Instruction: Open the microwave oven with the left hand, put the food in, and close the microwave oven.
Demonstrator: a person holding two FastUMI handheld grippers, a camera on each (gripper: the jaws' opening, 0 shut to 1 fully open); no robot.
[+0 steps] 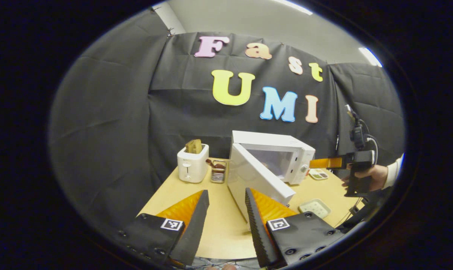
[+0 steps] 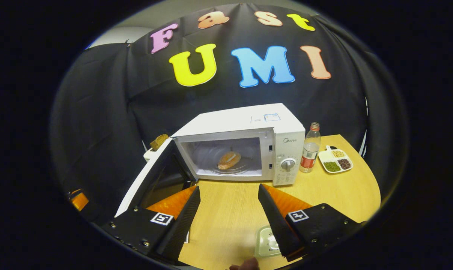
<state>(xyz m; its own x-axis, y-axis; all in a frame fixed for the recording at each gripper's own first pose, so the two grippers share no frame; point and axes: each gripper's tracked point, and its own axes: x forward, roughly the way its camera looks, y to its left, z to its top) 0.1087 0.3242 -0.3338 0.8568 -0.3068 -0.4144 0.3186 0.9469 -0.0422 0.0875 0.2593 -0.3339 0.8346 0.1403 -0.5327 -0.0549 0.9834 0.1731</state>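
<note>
The white microwave (image 2: 282, 127) stands on the wooden table with its door (image 2: 151, 180) swung wide open to the left. A round bun (image 2: 229, 159) lies on the glass turntable inside. My right gripper (image 2: 229, 186) is open and empty, hovering over the table in front of the cavity. In the left gripper view the microwave (image 1: 282, 144) is ahead, its open door (image 1: 256, 180) just beyond my fingers. My left gripper (image 1: 226, 191) is open and holds nothing. The right gripper (image 1: 335, 163) shows right of the oven, held by a hand (image 1: 372, 176).
A toaster (image 1: 192, 167) with bread and a small rack (image 1: 218, 171) stand left of the microwave. A bottle (image 2: 310, 152) and a divided dish of beans (image 2: 336, 160) sit to its right. An empty pale tray (image 2: 265, 240) lies near the table's front edge.
</note>
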